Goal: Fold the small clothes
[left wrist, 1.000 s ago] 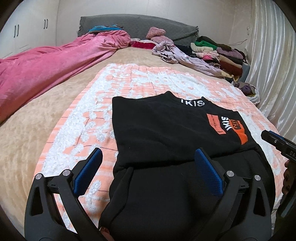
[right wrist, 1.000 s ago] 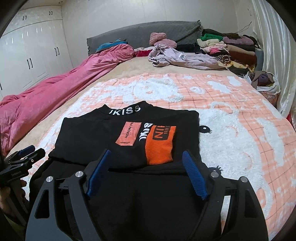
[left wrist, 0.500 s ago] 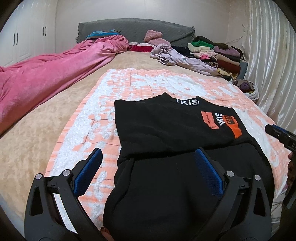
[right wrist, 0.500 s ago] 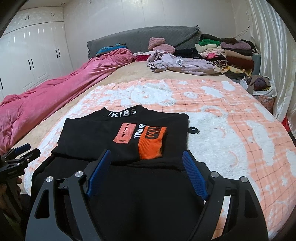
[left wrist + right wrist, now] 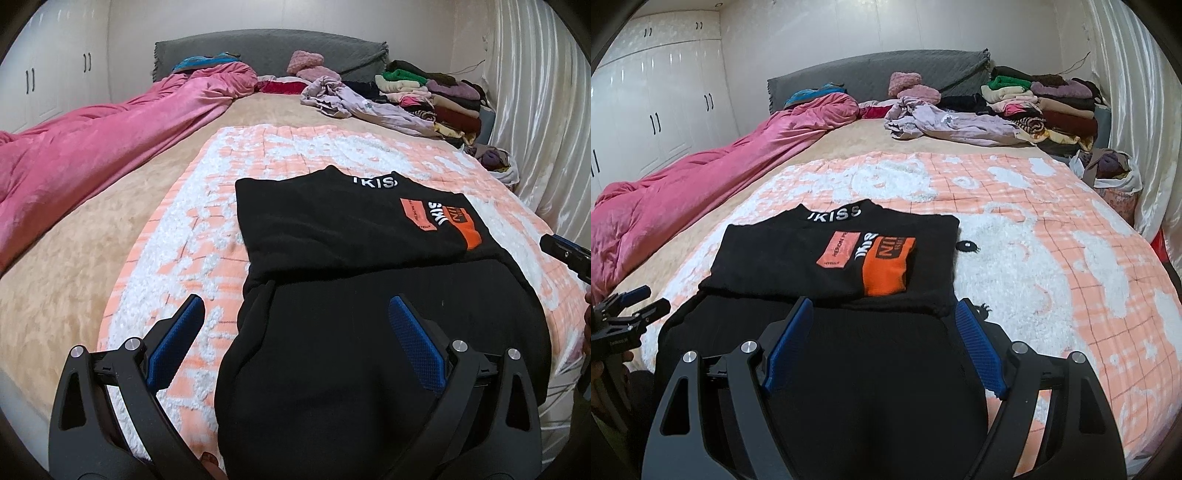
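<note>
A black top (image 5: 351,236) with white collar lettering and an orange patch lies on the orange-and-white blanket (image 5: 207,229), its upper part folded flat over the lower part, which hangs over the bed's near edge. It also shows in the right wrist view (image 5: 827,258). My left gripper (image 5: 295,325) is open and empty above the garment's near left part. My right gripper (image 5: 884,325) is open and empty above its near right part. Each gripper's tip shows at the edge of the other's view.
A pink duvet (image 5: 110,129) runs along the bed's left side. Loose lilac clothes (image 5: 945,123) and a stack of folded clothes (image 5: 1052,103) lie by the grey headboard (image 5: 879,74). A bag of clothes (image 5: 1112,173) sits at the right edge by the curtain.
Both grippers have drawn back and risen slightly from the garment, staying open. The black top has not moved.
</note>
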Demonstrator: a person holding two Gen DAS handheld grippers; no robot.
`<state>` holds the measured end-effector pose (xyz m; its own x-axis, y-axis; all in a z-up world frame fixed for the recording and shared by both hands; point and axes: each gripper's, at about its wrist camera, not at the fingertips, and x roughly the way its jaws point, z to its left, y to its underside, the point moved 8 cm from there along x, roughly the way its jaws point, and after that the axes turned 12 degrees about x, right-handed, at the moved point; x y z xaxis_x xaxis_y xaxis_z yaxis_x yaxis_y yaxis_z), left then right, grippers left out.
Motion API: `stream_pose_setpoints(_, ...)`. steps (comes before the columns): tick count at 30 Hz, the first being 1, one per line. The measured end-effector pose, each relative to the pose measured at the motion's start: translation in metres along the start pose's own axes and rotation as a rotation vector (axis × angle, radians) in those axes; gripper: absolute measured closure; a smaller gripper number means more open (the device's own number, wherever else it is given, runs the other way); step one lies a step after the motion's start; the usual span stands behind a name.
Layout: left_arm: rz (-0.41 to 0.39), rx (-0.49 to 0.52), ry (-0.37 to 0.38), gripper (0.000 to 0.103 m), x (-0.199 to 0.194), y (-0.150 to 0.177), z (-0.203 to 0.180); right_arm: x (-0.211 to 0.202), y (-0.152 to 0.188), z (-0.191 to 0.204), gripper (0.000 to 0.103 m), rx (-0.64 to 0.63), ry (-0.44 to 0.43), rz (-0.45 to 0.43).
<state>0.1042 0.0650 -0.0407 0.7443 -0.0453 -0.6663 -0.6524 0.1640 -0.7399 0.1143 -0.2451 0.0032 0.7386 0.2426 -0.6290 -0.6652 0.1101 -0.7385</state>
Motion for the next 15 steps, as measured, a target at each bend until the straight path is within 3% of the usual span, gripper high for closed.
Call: stream_pose_setpoints(15, 0.032, -0.002, -0.003, 0.010, -0.011, 0.018, 0.002, -0.005, 0.032, -0.004, 0.024, -0.018, 0.000, 0.064)
